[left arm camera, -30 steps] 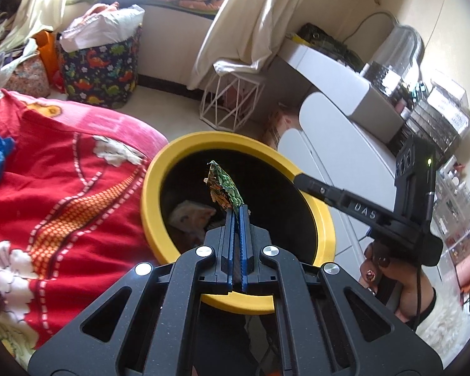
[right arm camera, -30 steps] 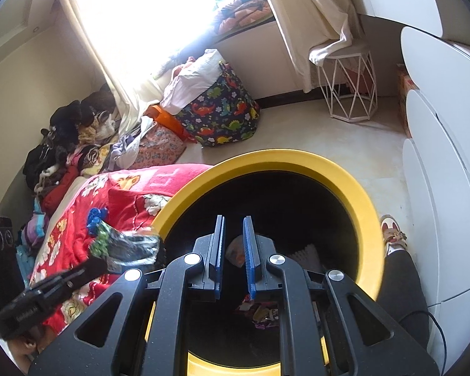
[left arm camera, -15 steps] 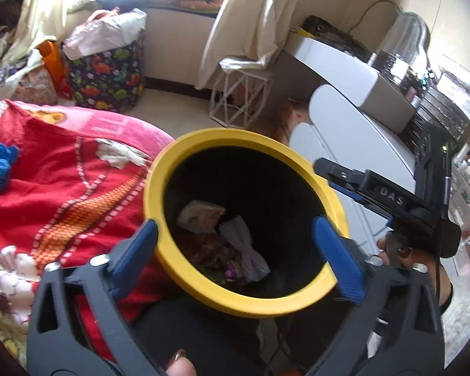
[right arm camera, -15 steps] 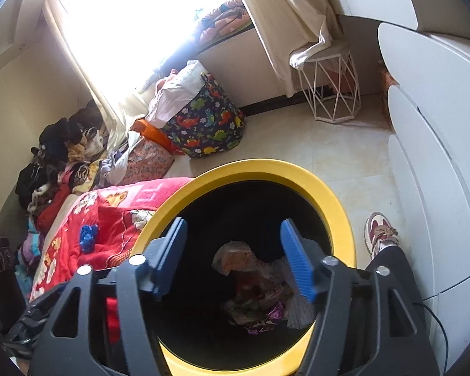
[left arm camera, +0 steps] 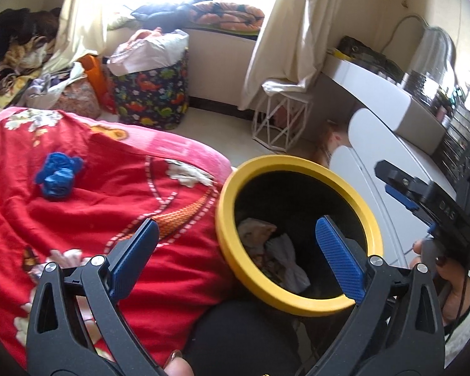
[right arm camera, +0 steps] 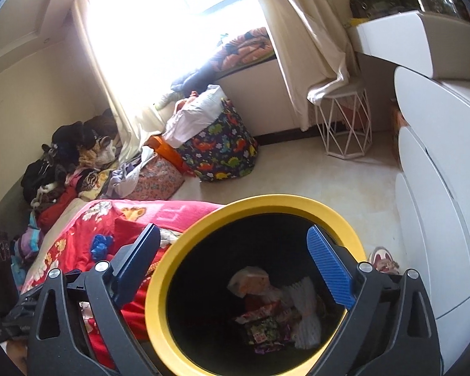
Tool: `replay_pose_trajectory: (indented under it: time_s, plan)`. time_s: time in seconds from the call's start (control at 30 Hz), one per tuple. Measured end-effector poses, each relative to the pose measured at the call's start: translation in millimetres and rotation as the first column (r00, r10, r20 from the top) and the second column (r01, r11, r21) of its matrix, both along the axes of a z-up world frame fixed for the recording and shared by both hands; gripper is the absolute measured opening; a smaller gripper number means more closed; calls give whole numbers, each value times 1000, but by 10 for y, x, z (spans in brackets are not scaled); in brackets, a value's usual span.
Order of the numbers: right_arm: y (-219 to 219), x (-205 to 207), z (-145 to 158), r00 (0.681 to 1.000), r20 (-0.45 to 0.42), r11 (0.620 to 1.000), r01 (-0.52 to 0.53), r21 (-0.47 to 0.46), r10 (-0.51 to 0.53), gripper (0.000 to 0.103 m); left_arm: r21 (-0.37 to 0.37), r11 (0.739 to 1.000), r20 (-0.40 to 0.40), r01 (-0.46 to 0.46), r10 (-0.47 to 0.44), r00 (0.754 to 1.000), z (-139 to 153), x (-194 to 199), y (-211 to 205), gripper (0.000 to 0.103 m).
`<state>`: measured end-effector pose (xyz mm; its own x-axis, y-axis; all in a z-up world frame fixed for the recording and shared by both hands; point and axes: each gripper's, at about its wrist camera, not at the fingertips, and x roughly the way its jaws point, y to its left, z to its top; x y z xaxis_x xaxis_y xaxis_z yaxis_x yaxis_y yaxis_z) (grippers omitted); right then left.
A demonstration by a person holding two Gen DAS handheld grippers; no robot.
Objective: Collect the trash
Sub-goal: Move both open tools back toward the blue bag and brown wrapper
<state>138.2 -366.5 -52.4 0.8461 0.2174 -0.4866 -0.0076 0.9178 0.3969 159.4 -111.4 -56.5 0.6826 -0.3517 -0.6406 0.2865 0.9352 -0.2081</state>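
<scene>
- The left gripper (left arm camera: 236, 246) is spread wide with nothing between its blue pads; it hangs above the edge of the red blanket (left arm camera: 78, 219) and the yellow-rimmed bin (left arm camera: 297, 305).
- The right gripper (right arm camera: 233, 255) is also wide open and empty, over the mouth of the bin (right arm camera: 155, 297).
- Only the left view shows the right gripper's body from the side, at the far right, and the hand (left arm camera: 451, 282) holding it.
- Only the right view looks deep into the bin, where wrappers (right arm camera: 263, 326) and a crumpled white tissue (right arm camera: 307, 316) lie at the bottom.
- A blue crumpled wad (left arm camera: 58, 178) sits on the blanket, well apart from the bin; it is small in the right view (right arm camera: 101, 246).
- Further back: a dinosaur-print hamper (right arm camera: 217, 148) stuffed with laundry, a white wire stool (right arm camera: 344, 122) under the curtain (right arm camera: 300, 31), white drawers (right arm camera: 438, 188), and a shoe (right arm camera: 382, 258) on the floor.
</scene>
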Motion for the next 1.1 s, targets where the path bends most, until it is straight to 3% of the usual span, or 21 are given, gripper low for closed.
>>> replay_pose_trajectory:
  time_s: [1.1]
  plan:
    - [893,-85,383,972,76,972,-217,-89,223,96,-48,974,28,-220,222,975,239,-114,1067,92]
